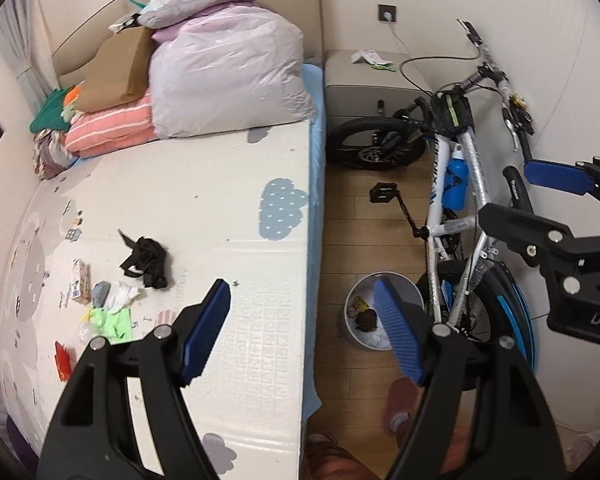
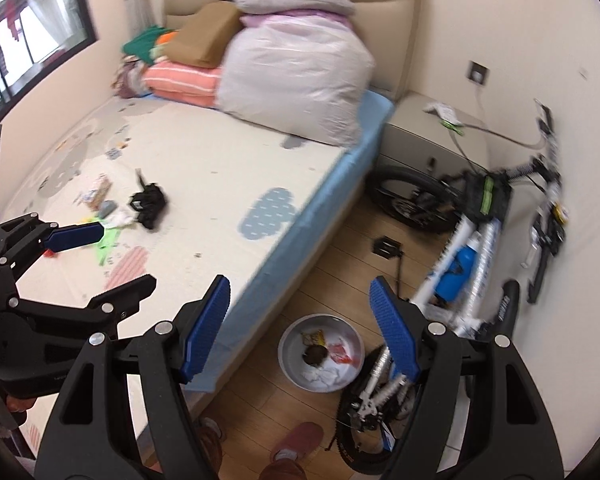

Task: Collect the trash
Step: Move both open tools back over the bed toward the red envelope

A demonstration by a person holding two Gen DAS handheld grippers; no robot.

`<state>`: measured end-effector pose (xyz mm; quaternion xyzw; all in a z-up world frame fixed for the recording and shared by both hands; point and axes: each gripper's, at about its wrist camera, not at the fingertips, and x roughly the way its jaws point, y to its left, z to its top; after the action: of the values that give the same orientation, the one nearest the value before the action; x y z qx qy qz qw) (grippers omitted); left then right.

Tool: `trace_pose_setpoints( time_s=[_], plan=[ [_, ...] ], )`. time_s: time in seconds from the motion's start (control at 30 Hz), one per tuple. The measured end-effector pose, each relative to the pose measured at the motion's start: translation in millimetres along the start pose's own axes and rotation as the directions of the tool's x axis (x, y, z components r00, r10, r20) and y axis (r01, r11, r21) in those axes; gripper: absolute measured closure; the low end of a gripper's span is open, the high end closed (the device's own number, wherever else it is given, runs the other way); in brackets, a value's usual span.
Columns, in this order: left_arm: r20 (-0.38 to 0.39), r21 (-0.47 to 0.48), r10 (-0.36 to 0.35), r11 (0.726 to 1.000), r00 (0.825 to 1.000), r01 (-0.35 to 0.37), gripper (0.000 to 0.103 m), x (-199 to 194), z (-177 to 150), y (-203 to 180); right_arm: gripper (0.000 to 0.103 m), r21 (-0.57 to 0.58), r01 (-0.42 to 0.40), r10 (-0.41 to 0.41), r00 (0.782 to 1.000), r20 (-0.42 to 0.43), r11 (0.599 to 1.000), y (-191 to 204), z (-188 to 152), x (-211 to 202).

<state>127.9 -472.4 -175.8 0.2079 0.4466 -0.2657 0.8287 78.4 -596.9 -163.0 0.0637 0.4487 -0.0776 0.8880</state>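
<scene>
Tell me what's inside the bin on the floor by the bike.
The bin holds a dark round clump, a yellow wrapper, a red wrapper and crumpled white paper. Anything beneath them is hidden.

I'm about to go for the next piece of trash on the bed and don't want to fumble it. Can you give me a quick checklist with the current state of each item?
1. Left gripper empty and open: ok, jaws wide, nothing between them.
2. Right gripper empty and open: ok, same.
3. Trash left on the mat: ok, a black crumpled bag, white tissue, green paper, a small carton and a red wrapper lie there.
4. Waste bin reachable: ok, upright on the floor between bed and bicycle, top open.
5. Room in the bin: ok, only its bottom is covered.
6. Gripper over a target: not ok, both are off the trash.
</scene>
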Motion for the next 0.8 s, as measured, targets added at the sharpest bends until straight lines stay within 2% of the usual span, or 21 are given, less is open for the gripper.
trace_pose_setpoints(
  time_s=[0.13, 0.27, 0.37, 0.5, 0.7, 0.8],
  plan=[
    [-0.004, -0.107, 0.074, 0.991, 0.997, -0.074, 0.026, -20.2, -15.9, 55.5, 0.033, -0.098, -0.076, 0.077, 0.997, 0.010, 0.992, 59.0, 23.3, -1.5],
    [-0.029, -0.239, 0.148, 0.959, 0.989, -0.151, 0.026, -42.1, -41.5, 118.3, 0.033, -0.195, -0.159, 0.165, 0.986, 0.014, 0.968, 126.2, 48.2, -2.3],
    [-0.057, -0.331, 0.210, 0.918, 0.976, -0.217, 0.026, -59.7, -65.0, 169.6, 0.033, -0.275, -0.214, 0.227, 0.974, 0.016, 0.937, 180.5, 63.6, -2.9],
    [-0.100, -0.441, 0.294, 0.843, 0.950, -0.308, 0.026, -86.1, -102.2, 237.4, 0.033, -0.375, -0.288, 0.311, 0.951, -0.001, 0.881, 260.1, 77.0, -2.8],
    [-0.151, -0.554, 0.375, 0.734, 0.914, -0.393, 0.026, -116.3, -154.0, 317.0, 0.033, -0.476, -0.379, 0.407, 0.912, -0.049, 0.793, 368.5, 88.2, 2.1],
    [-0.166, -0.584, 0.395, 0.699, 0.904, -0.412, 0.026, -123.0, -174.4, 349.6, 0.033, -0.516, -0.392, 0.427, 0.903, -0.057, 0.762, 414.6, 92.2, 5.6]
  ],
)
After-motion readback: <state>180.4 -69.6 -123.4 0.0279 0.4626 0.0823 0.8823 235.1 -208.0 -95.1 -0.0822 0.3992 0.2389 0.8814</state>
